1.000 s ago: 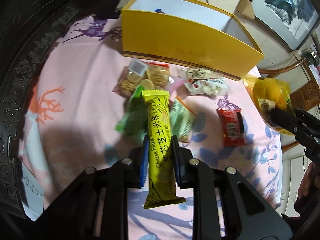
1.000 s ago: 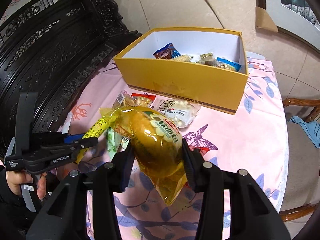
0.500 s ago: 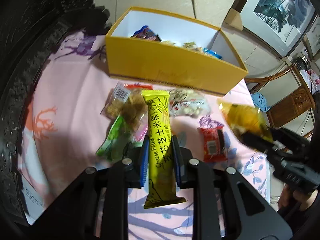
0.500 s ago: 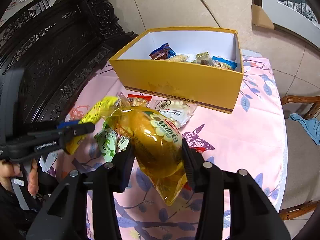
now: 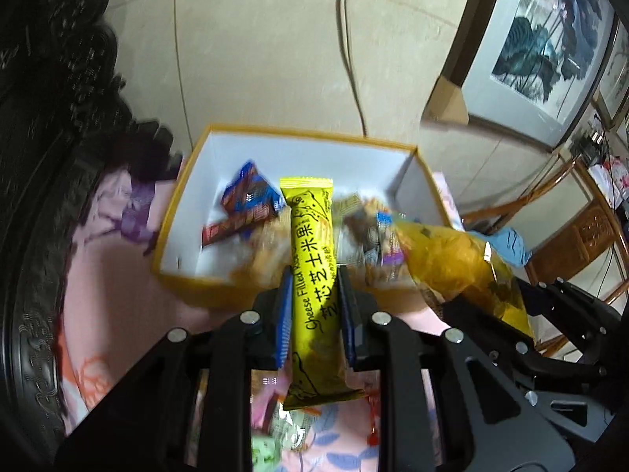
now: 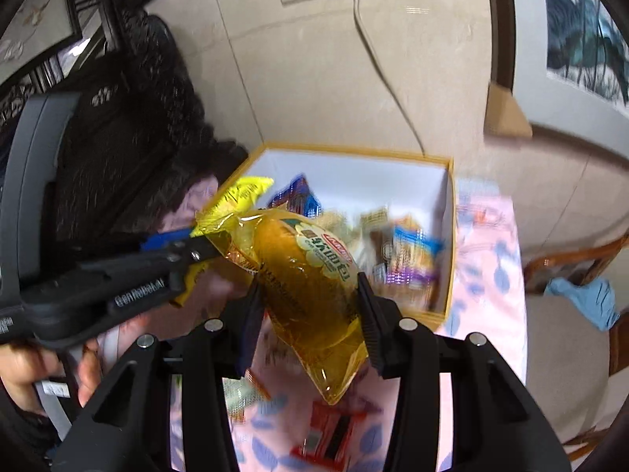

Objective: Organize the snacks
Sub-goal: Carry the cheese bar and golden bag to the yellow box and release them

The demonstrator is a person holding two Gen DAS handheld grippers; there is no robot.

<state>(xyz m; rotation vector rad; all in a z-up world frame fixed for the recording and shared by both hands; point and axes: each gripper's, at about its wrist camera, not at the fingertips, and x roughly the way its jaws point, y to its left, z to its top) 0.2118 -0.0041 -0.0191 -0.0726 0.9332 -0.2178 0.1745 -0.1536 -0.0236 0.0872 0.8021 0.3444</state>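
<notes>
My left gripper [image 5: 312, 291] is shut on a long yellow cheese rice bar [image 5: 312, 259], held over the near wall of the yellow box [image 5: 188, 279]. My right gripper [image 6: 308, 287] is shut on an orange-yellow bagged bread [image 6: 310, 275], held just before the box's [image 6: 450, 244] near wall. The box holds several snack packets [image 5: 247, 204]. The bread [image 5: 460, 263] and right gripper show at the right of the left wrist view; the bar [image 6: 240, 196] and left gripper show at the left of the right wrist view.
Loose snacks lie on the pink tablecloth [image 6: 491, 275] below the grippers, including a red packet [image 6: 330, 436] and a green one [image 5: 267, 452]. Dark carved furniture [image 5: 43, 157] is at the left, a wooden chair [image 6: 582, 267] at the right, a wall behind.
Both grippers have lifted and moved forward to the box with their snacks. The views now tilt up toward the wall, and the loose snacks have dropped below the fingers.
</notes>
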